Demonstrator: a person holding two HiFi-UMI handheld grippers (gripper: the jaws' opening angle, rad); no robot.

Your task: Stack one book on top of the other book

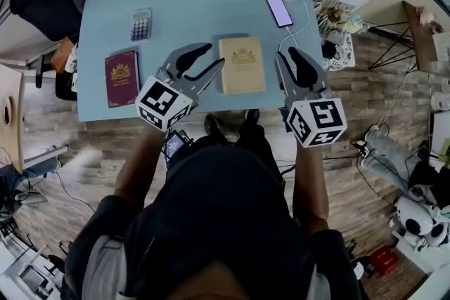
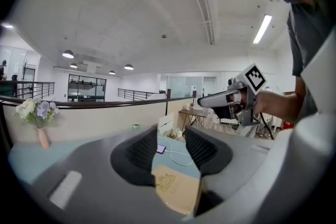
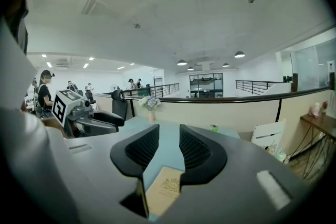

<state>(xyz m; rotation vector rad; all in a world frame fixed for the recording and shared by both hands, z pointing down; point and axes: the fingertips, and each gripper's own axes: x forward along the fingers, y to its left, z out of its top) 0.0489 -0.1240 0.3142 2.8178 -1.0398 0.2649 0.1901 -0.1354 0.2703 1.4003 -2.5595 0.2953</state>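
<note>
Currently your left gripper (image 1: 214, 56), right gripper (image 1: 288, 54) both gape empty, flanking tan book (image 1: 242, 64) on blue table (image 1: 197, 3); maroon book (image 1: 121, 78) well apart, left.

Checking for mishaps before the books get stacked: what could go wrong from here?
The cream rectangular book lies flat, so the open left gripper and right gripper flanking it may shove it rather than grip it. The white charging cable loops close to the right gripper and could snag. The maroon book lies near the blue table's edge; a clumsy stack might nudge it off.
</note>
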